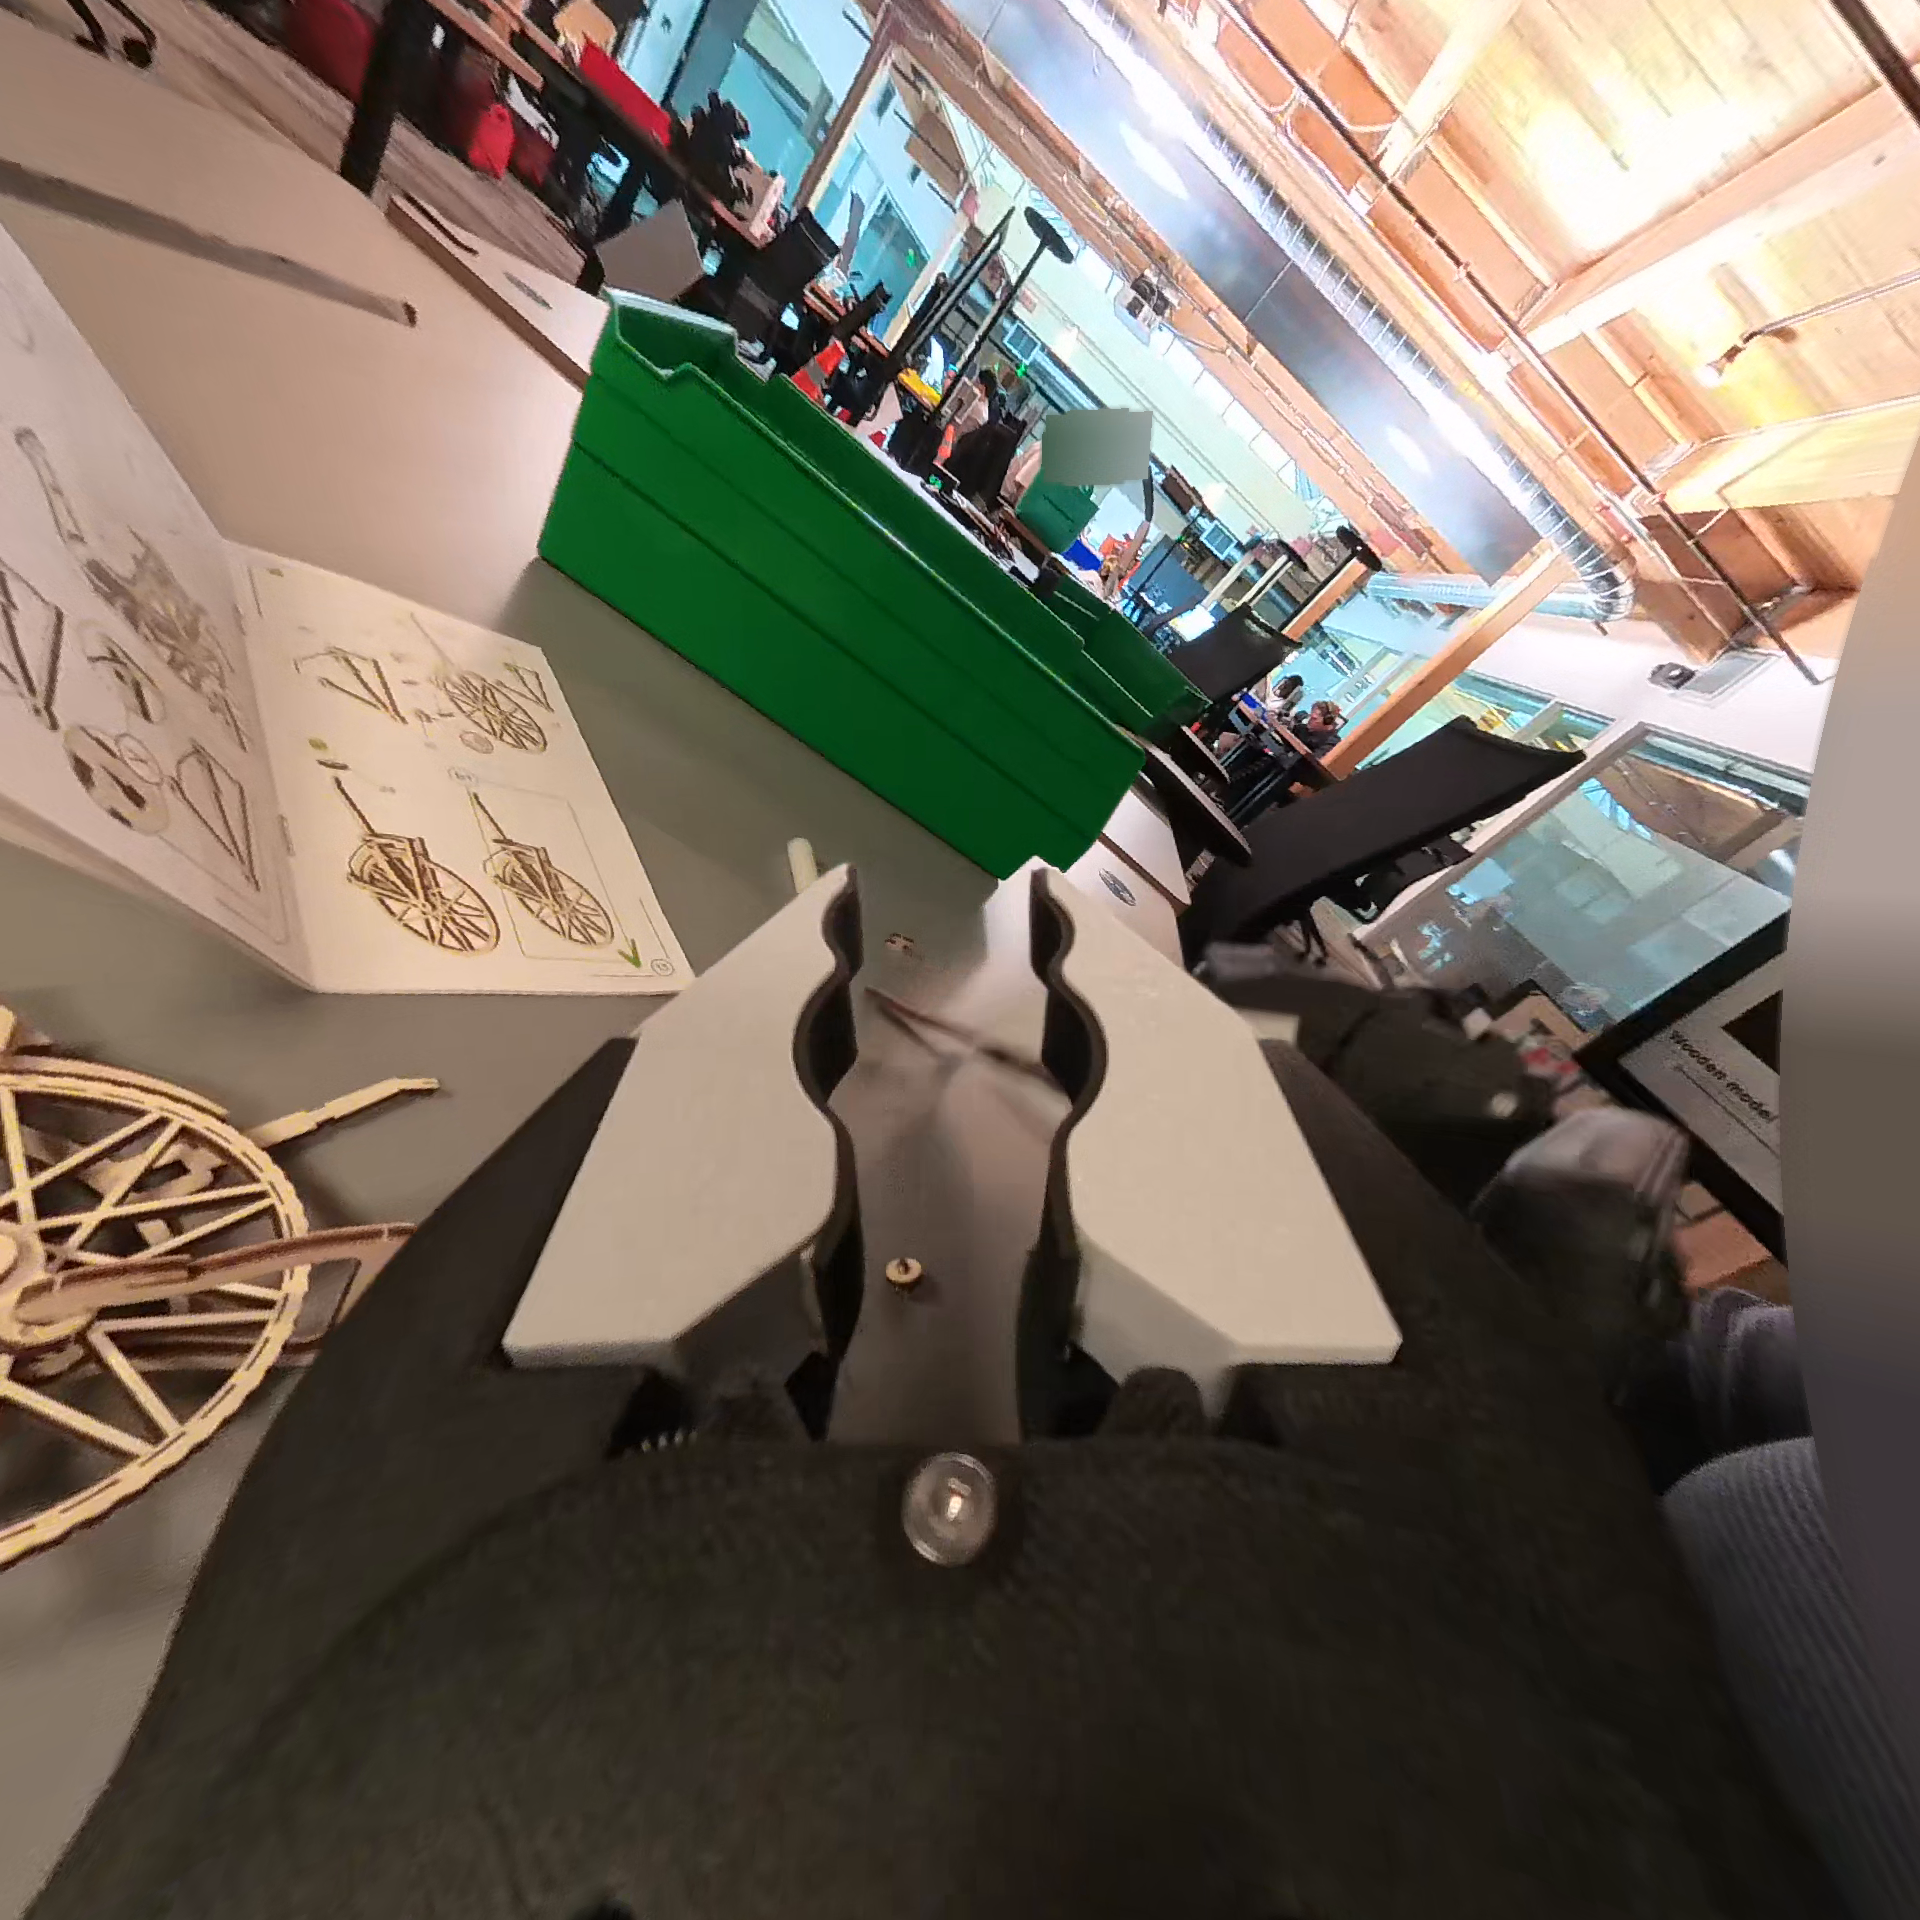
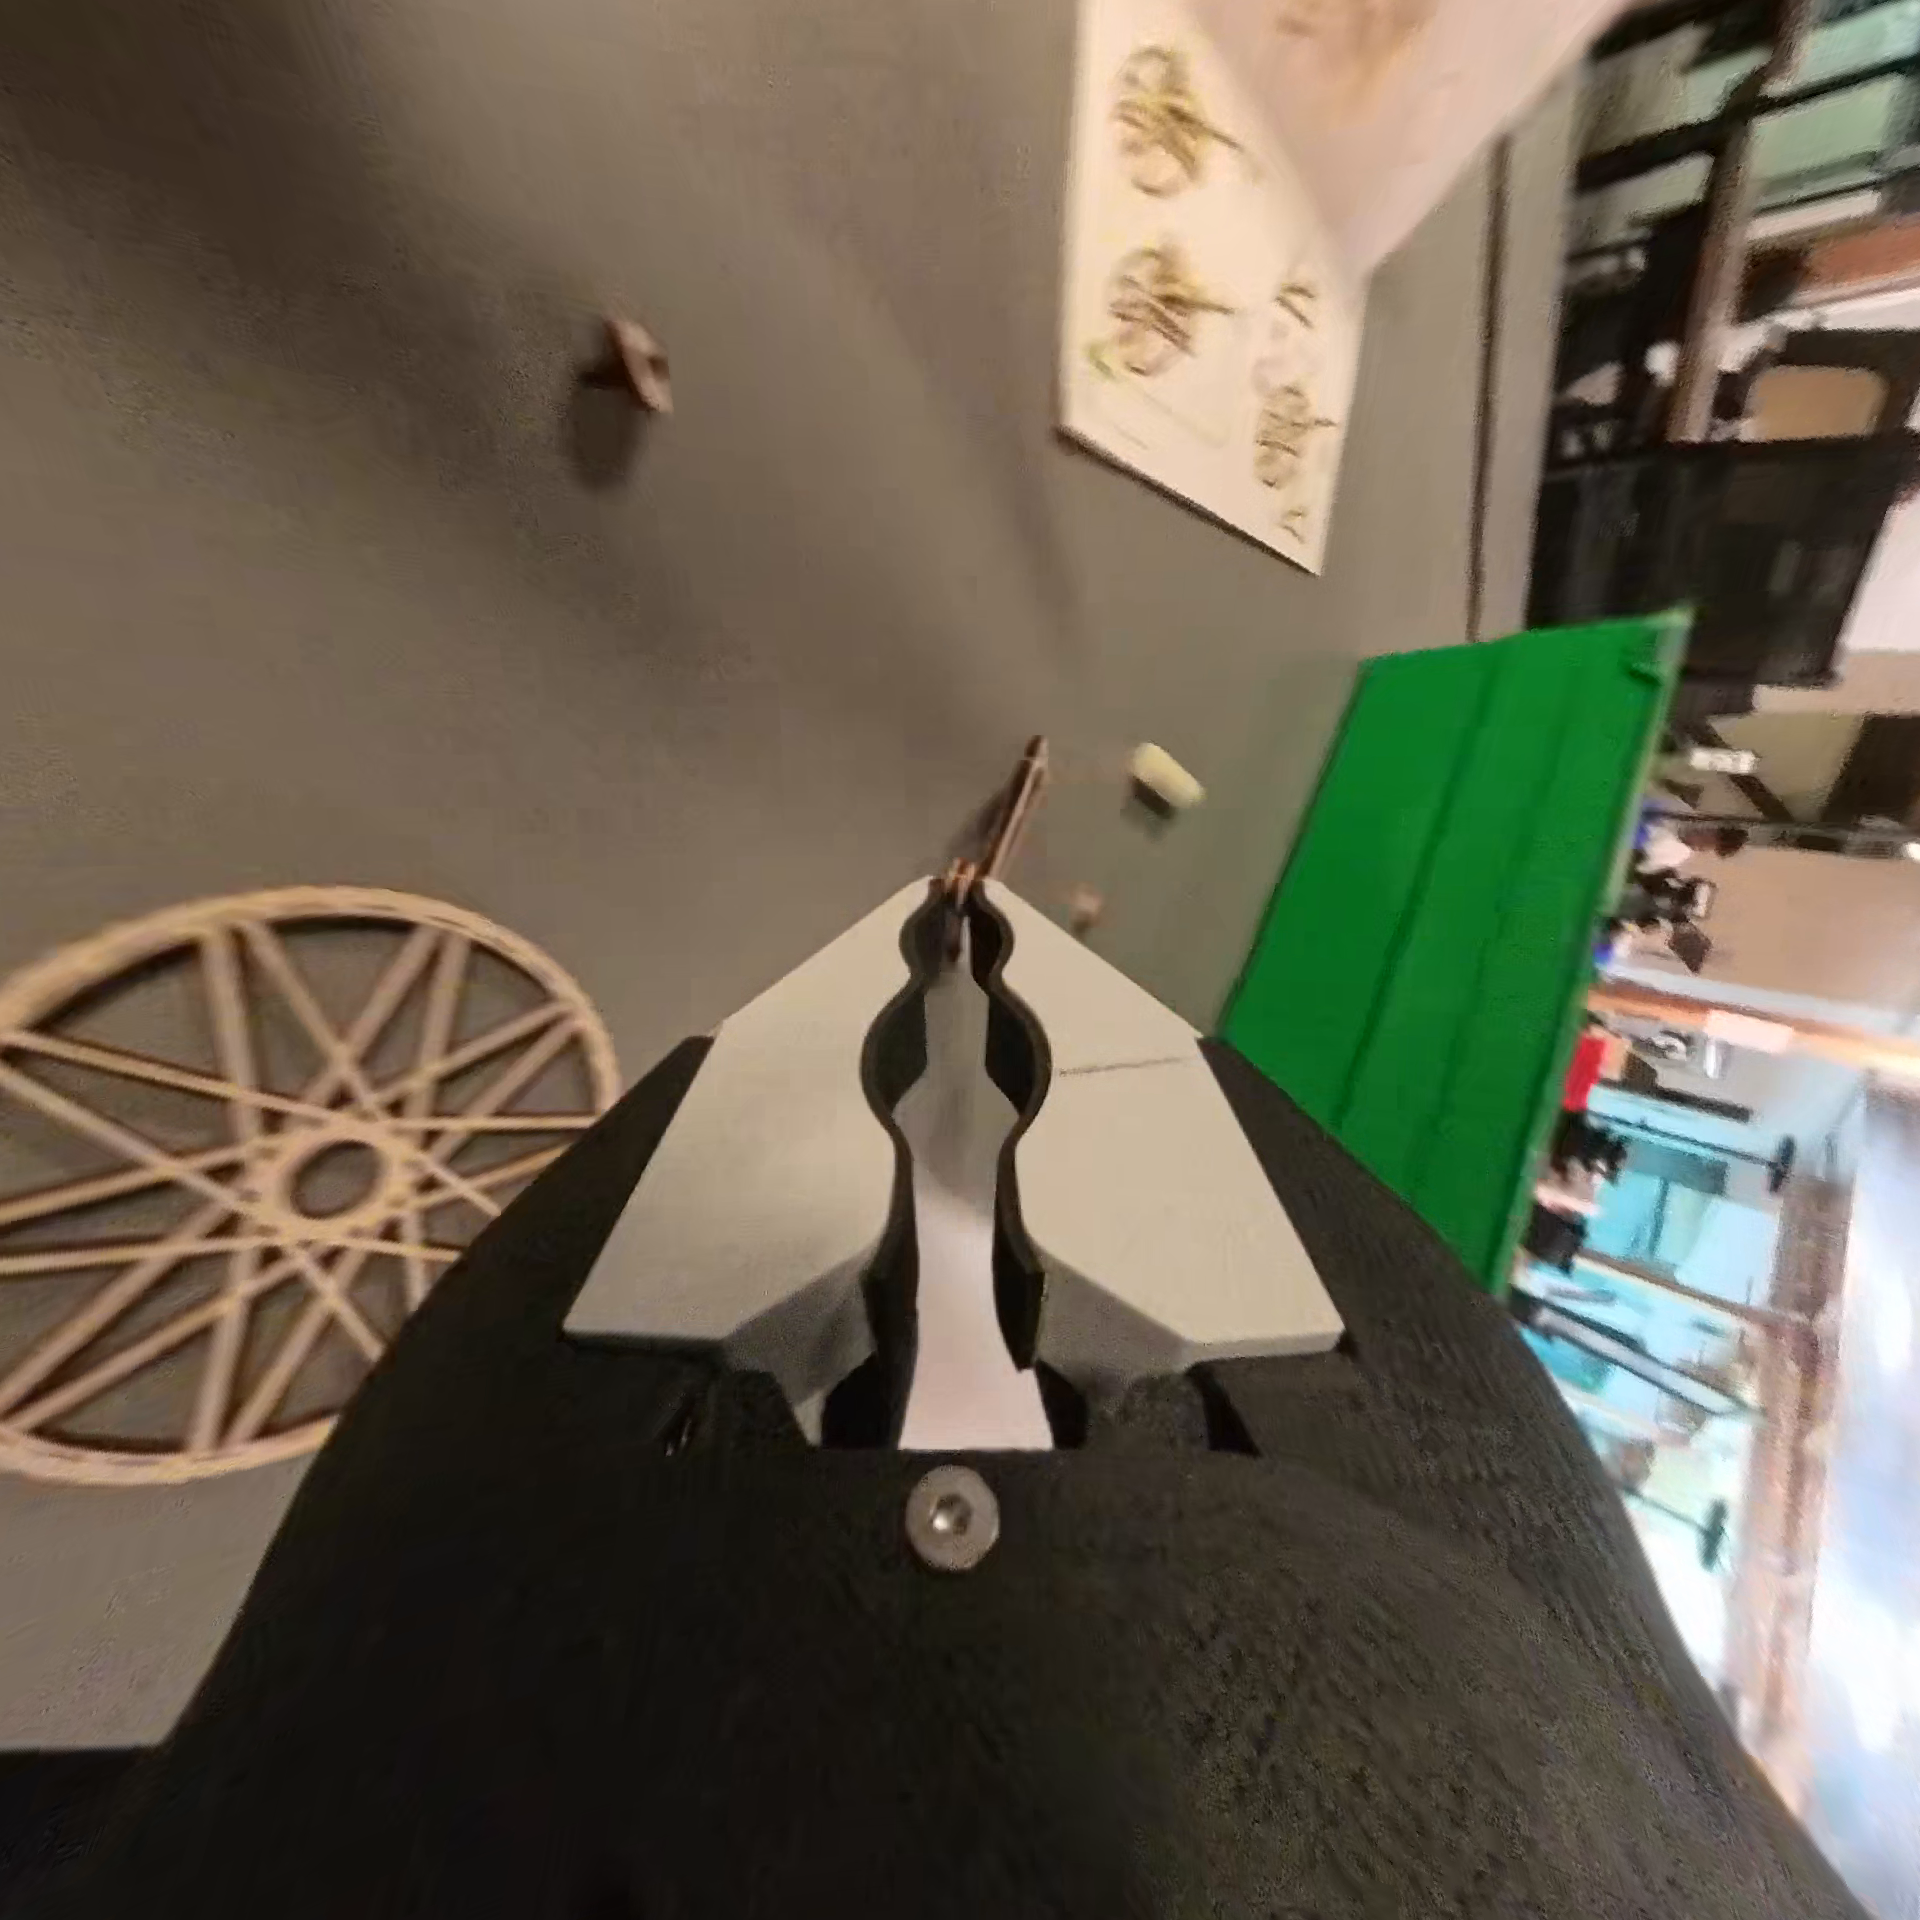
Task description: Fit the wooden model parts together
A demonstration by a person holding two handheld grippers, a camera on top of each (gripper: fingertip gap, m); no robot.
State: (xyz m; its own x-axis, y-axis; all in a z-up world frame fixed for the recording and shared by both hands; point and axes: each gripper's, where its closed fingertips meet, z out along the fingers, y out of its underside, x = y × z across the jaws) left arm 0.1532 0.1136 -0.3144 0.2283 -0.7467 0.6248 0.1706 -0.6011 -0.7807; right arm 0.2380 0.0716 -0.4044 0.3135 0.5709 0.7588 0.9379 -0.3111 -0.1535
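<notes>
Left tongs (image 1: 945,904) parted, holding nothing | right tongs (image 2: 961,891) clenched on thin wooden strip (image 2: 1013,805)

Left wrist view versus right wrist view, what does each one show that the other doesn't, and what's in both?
Only the left wrist view shows the open left gripper holding nothing, a partly built wheel assembly and a tiny wooden peg on the table. Only the right wrist view shows the right gripper shut on a thin wooden strip, a flat spoked wheel lying alone, and a small wooden piece farther off. Both show the grey table, the instruction booklet and the green bins.
</notes>
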